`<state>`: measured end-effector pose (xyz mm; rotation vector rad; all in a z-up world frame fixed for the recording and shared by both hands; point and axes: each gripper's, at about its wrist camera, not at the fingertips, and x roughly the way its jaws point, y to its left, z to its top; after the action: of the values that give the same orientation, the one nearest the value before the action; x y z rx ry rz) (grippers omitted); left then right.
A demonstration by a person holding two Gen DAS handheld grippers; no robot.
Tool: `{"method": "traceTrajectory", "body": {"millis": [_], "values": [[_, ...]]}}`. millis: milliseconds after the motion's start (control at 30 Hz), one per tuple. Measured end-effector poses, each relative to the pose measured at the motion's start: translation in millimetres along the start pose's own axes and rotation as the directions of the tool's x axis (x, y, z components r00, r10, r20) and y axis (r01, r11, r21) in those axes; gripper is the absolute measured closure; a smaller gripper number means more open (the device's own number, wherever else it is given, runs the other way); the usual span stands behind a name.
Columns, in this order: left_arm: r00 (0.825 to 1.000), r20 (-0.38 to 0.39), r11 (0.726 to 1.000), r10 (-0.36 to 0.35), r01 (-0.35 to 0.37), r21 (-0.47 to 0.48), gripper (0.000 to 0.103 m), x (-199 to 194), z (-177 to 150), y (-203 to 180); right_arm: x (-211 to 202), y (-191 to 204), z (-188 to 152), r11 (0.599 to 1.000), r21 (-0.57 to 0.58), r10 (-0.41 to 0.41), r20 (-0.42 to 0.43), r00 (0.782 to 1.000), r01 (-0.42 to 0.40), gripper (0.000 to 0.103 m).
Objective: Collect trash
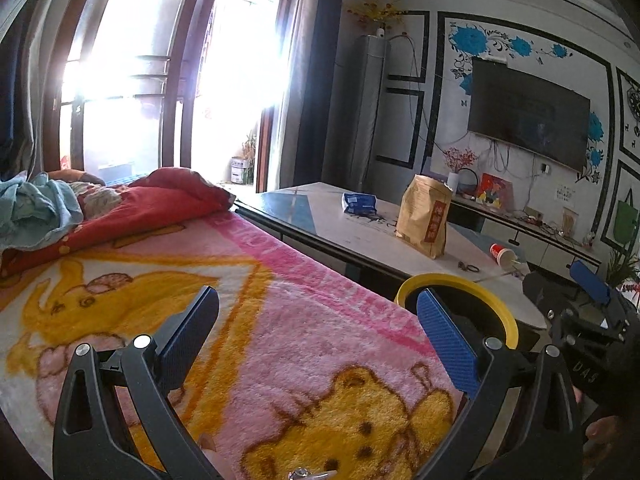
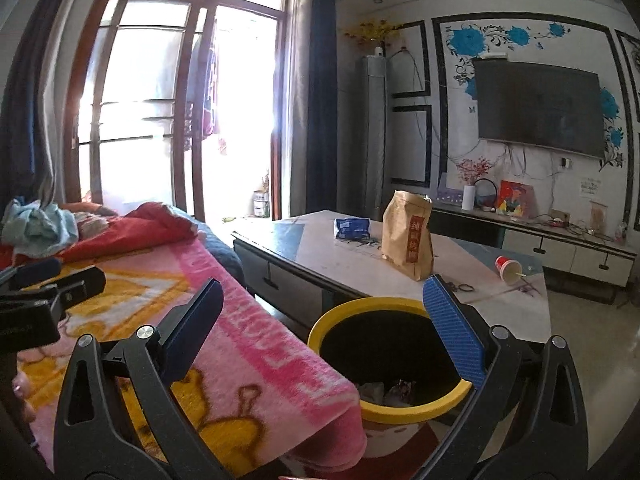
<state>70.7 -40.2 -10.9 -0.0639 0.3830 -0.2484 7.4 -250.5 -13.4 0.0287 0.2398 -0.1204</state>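
The trash bin (image 2: 390,360) is black with a yellow rim. It stands on the floor, between the bed and the low surface (image 2: 472,276). Some crumpled trash (image 2: 386,390) lies at the bottom of the bin. In the left wrist view only part of the yellow rim (image 1: 460,284) shows behind a blue pad.

On the surface a red paper cup (image 2: 507,269) lies on its side, near the far right edge. A tall brown paper bag (image 2: 408,236) stands upright near the middle. A blue packet (image 2: 352,227) lies flat behind the bag. A small dark ring (image 2: 465,288) lies near the front of the bag.

The right tool (image 2: 324,320) is over the bin and the edge of the bed. Its 2 fingers are wide apart and hold nothing. The left tool (image 1: 318,328) is over the pink blanket (image 1: 248,320) with the yellow bear on it. Its 2 fingers are wide apart too, with nothing between them.

A red quilt (image 1: 140,204) and a light blue cloth (image 1: 36,208) are piled at the far end of the bed. A dark TV (image 2: 540,108) hangs on the wall behind the surface. Bright light comes through the big window (image 2: 160,100).
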Motion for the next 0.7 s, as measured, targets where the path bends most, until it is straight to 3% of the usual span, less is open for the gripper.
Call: {"method": "traceTrajectory", "body": {"millis": [700], "values": [[1.000, 0.008, 1.000, 0.000, 0.000, -0.006, 0.006, -6.5, 1.1, 1.5, 4.0, 2.5, -0.6, 1.000, 0.015, -0.011, -0.019, 1.000, 0.011, 0.011]]}}
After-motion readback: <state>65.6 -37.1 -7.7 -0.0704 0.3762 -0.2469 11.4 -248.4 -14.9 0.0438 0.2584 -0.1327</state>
